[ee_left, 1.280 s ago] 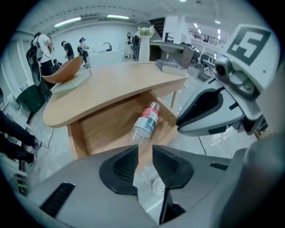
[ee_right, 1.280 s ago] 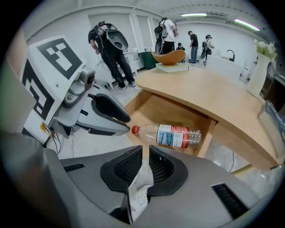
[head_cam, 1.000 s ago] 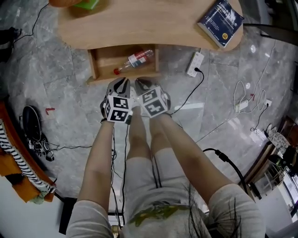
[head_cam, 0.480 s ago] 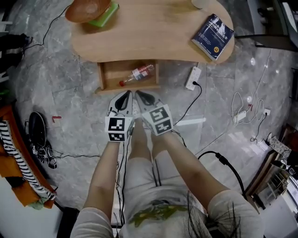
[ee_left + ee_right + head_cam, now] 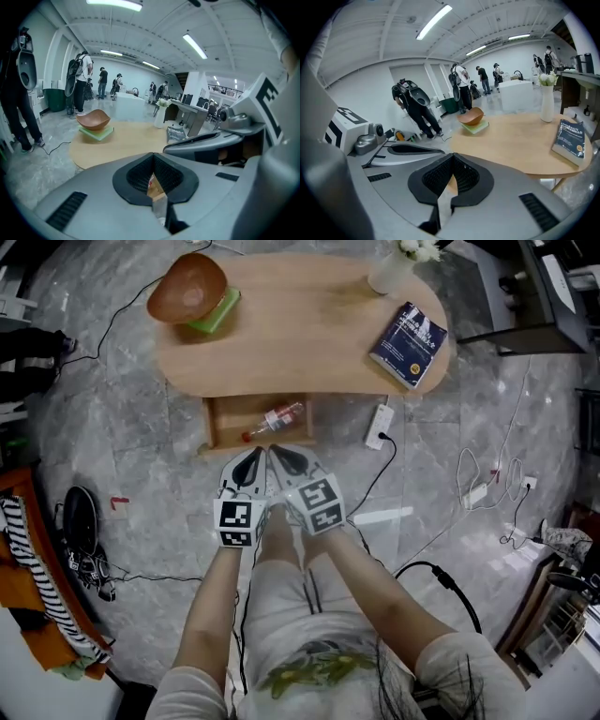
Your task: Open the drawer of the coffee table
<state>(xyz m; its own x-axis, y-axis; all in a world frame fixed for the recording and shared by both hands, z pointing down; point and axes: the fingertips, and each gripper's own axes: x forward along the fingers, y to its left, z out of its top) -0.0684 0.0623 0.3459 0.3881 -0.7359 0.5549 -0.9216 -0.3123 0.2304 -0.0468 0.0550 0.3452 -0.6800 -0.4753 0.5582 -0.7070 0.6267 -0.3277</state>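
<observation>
The left hand-held gripper [image 5: 251, 461] and right hand-held gripper [image 5: 281, 457] hang side by side, jaws closed, empty. The open drawer [image 5: 230, 420] lies just beyond their tips.

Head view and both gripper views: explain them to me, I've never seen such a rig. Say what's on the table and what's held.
No robot here: a person holds a two-jaw gripper in each hand. The head view looks down from a camera on the person's head at the left gripper and right gripper, side by side before the coffee table. The other two pictures come from cameras riding on each gripper, looking along its jaws; both pairs are shut, holding nothing. On the table: a brown bowl on a green pad, a blue book, a white vase. Its drawer stands open, a bottle lying inside.
</observation>
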